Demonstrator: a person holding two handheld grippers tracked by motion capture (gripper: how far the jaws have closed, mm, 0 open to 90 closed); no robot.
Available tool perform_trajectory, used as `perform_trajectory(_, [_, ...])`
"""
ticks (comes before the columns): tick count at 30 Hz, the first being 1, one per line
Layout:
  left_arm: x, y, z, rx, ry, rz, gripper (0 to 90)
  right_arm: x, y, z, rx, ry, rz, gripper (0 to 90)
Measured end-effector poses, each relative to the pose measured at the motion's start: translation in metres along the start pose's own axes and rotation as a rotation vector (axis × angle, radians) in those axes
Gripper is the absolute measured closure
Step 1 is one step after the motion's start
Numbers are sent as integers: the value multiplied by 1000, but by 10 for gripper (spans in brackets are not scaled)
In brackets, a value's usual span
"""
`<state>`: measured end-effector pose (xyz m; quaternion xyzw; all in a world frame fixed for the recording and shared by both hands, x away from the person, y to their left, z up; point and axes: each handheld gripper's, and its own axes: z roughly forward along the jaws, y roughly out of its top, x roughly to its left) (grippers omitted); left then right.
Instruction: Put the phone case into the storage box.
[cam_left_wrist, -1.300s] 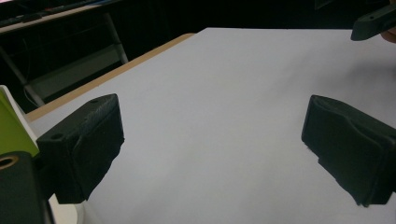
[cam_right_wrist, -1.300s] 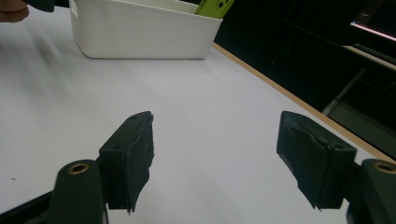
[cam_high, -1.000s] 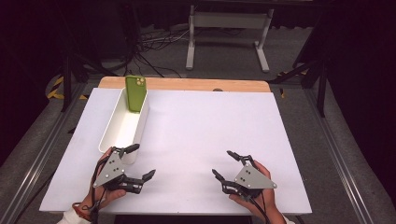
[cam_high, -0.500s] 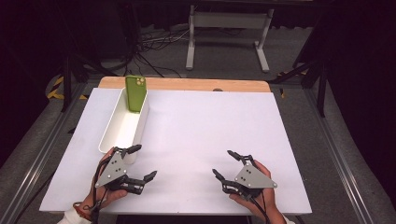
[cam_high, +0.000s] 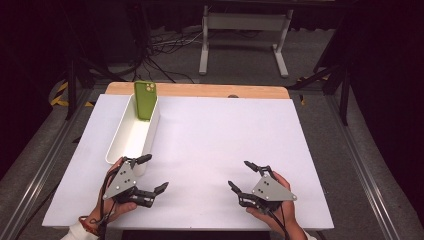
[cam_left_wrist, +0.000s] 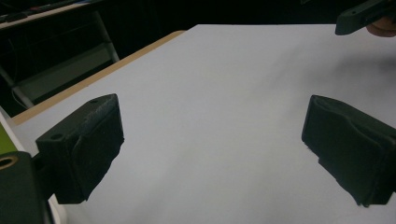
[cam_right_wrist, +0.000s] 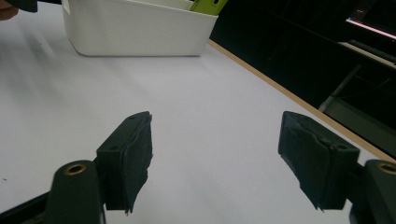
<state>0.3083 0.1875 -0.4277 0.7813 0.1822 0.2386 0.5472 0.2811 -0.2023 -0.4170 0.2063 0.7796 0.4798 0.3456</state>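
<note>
Left gripper (cam_high: 149, 174) released, jaws wide, nothing between them, resting on white table (cam_high: 225, 145) just beside near end of white bin (cam_high: 131, 137). Right gripper (cam_high: 242, 175) likewise released and empty, well apart at near right. Green phone (cam_high: 145, 100) standing propped upright at far end of bin.

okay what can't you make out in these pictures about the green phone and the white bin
- Green phone, high view: its lower end is hidden inside the white bin.
- Green phone, right gripper view: the top edge cuts it off, leaving one corner.
- White bin, right gripper view: its near wall hides the inside.
</note>
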Motion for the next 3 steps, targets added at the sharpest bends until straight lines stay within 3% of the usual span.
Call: perform_trajectory(3, [-1, 0, 1, -1, 4, -2, 65, -1, 0, 0, -5, 1, 10, 267])
